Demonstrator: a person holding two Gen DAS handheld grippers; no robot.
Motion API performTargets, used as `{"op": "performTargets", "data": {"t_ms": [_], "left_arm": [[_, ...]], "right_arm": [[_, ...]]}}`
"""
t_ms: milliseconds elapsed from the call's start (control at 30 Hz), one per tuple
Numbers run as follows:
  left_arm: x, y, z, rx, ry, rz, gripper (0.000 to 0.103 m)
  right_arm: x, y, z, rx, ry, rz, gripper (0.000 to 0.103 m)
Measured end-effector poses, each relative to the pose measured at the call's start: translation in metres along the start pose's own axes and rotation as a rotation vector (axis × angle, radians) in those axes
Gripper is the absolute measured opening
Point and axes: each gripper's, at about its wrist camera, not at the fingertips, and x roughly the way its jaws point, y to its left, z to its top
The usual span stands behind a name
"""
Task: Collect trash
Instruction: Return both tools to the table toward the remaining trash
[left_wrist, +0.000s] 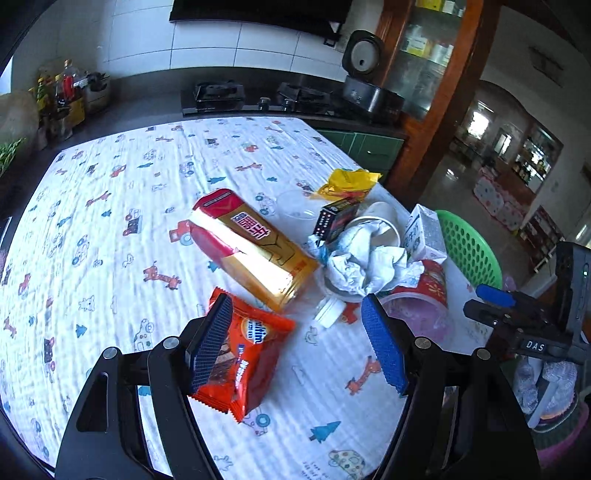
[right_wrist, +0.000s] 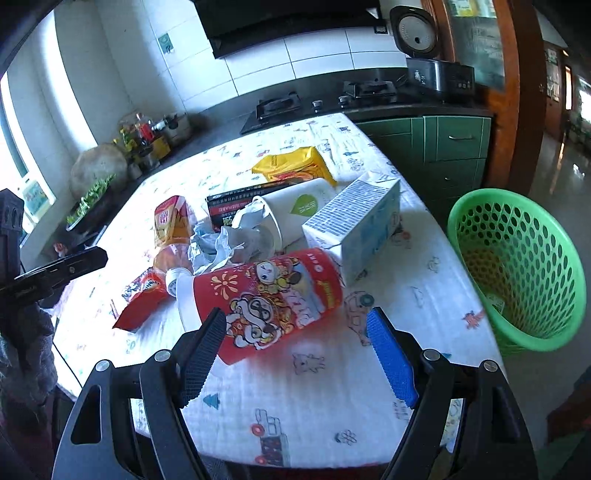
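Trash lies on the patterned tablecloth (left_wrist: 110, 221). My left gripper (left_wrist: 299, 343) is open over a red snack packet (left_wrist: 247, 354); its left finger touches the packet. Beyond lie a gold and red box (left_wrist: 251, 247), crumpled white paper (left_wrist: 365, 262), a milk carton (left_wrist: 424, 232), a yellow wrapper (left_wrist: 347, 182) and a red paper cup (left_wrist: 424, 295). My right gripper (right_wrist: 299, 354) is open just in front of the red cup (right_wrist: 266, 299), which lies on its side. The milk carton (right_wrist: 354, 225), a white cup (right_wrist: 299, 210) and the yellow wrapper (right_wrist: 295, 164) lie behind it.
A green perforated basket (right_wrist: 517, 266) stands off the table's right edge; it also shows in the left wrist view (left_wrist: 469, 247). A counter with a stove (left_wrist: 258, 98) and a rice cooker (right_wrist: 428, 55) runs behind the table. Green cabinets (right_wrist: 454, 147) stand at right.
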Motion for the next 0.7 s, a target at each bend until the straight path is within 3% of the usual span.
{"op": "performTargets", "data": {"t_ms": [300, 467, 700], "left_arm": [[0.01, 0.028, -0.015, -0.044, 0.028, -0.021, 0.072], [0.015, 0.009, -0.026, -0.006, 0.043, -0.081, 0.072], [0.022, -0.033, -0.04, 0.063, 0.052, -0.188, 0.072]], "right_arm": [[0.006, 0.023, -0.004, -0.064, 0.007, -0.049, 0.078], [0.005, 0.022, -0.009, -0.095, -0.009, -0.118, 0.079], [-0.004, -0.001, -0.001, -0.059, -0.024, -0.139, 0.079]]}}
